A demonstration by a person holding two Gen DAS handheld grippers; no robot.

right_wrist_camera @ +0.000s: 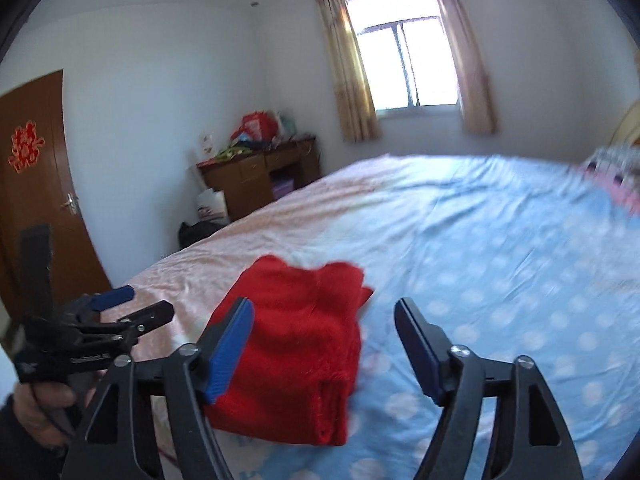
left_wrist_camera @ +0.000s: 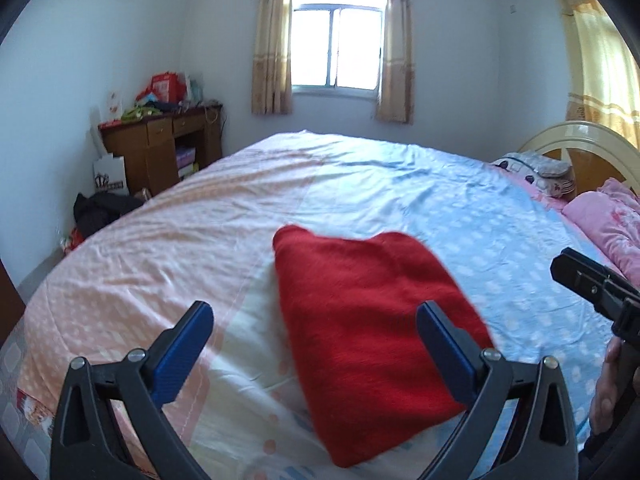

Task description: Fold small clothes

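Blue-padded fingers of the left claw (left_wrist_camera: 314,344) stand wide apart with nothing pinched between them; the red garment (left_wrist_camera: 372,320) lies on the bed below and beyond them, untouched. That spread fits a claw that has let go and is clear of the cloth, not one reaching to grip. The right claw (right_wrist_camera: 324,344) is likewise parted and empty, its pads hanging above the near edge of the red garment (right_wrist_camera: 296,344) without pressing on it.

Seen from the right wrist, the garment is a compact stack: layered edges show along its near right side, and a small flap of cloth sticks out at the far right corner. It looks folded already, which would explain why both claws hover free of it. I judge the folding of this piece to be nearly or fully done, with perhaps only that flap left to tuck.

Just right of the garment, the right claw's black frame (left_wrist_camera: 596,292) enters the left wrist's view, with the person's hand (left_wrist_camera: 608,384) on its handle. To the garment's left, the left claw (right_wrist_camera: 120,312) shows in the right wrist's view, held low over the bed.

Under the garment, the bedspread (left_wrist_camera: 160,240) gives a broad flat surface, pink on the garment's left and blue with pale dots on its right. Pink pillows (left_wrist_camera: 616,220) lie well to the garment's right, and a cluttered wooden desk (left_wrist_camera: 160,140) stands far beyond it on the left.
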